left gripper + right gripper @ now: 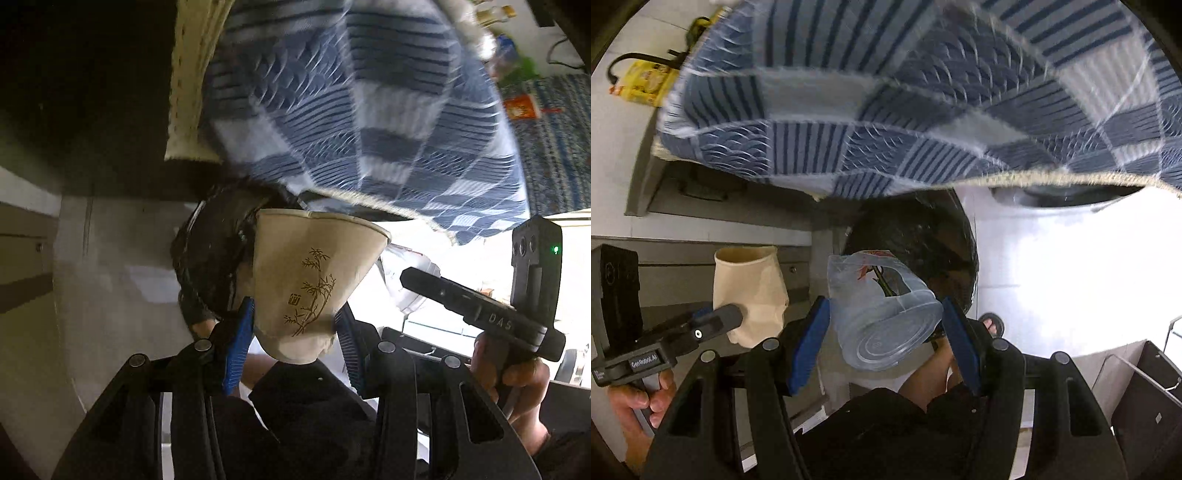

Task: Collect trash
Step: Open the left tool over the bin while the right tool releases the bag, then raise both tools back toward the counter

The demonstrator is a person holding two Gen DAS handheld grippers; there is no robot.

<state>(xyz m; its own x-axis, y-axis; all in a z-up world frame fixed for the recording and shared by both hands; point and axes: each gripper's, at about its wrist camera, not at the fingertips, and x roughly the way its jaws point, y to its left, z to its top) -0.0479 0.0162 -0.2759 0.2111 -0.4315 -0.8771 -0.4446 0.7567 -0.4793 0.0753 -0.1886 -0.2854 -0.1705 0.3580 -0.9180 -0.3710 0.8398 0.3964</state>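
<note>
My left gripper [295, 325] is shut on a crumpled cream paper cup [314, 280] with a gold bamboo print, gripped near its base; the cup also shows in the right wrist view [750, 288]. My right gripper [882, 325] is shut on a clear plastic cup [882, 310] with a red and green print, tilted with its base toward the camera. Both cups hang above a bin lined with a black bag [923, 240], also visible in the left wrist view [210, 258]. The right gripper shows in the left wrist view [417, 280] beside the paper cup.
A blue patchwork cloth [905, 110] hangs over the table edge just above the bin and also shows in the left wrist view [351, 110]. A white tiled floor [1071, 266] lies to the right. A dark box [1145, 398] stands at lower right. A sandalled foot [991, 321] is by the bin.
</note>
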